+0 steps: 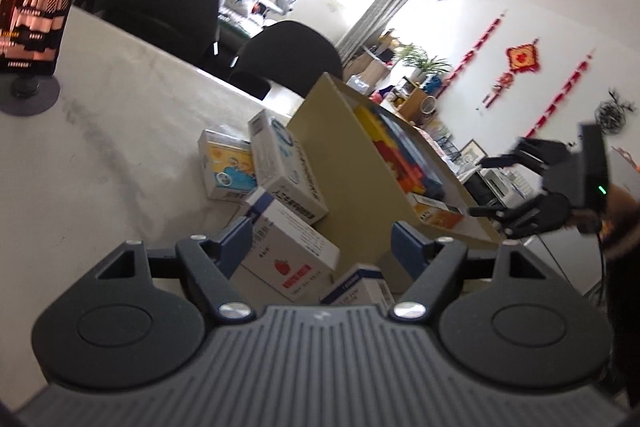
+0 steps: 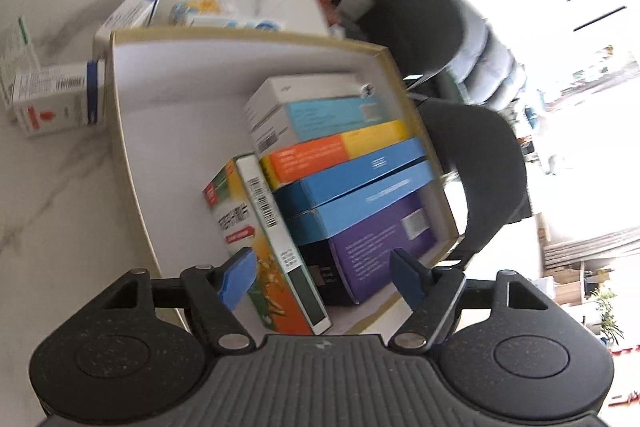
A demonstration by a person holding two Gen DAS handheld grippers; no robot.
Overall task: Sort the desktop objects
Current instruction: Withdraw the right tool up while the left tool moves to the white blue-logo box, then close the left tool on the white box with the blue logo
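My right tool [image 2: 320,277] hangs released over the green-and-orange carton [image 2: 260,247] leaning against the row inside the tray [image 2: 120,155], while my left tool [image 1: 322,241] gapes toward the strawberry-marked carton [image 1: 286,253] beside the tray's wall on the desk [image 1: 100,147].

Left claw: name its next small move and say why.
Probably ease the left claw forward and close on the white strawberry-print box. Its jaws are open with that box between them, unpressed, and the box still lies on the table outside the tray.
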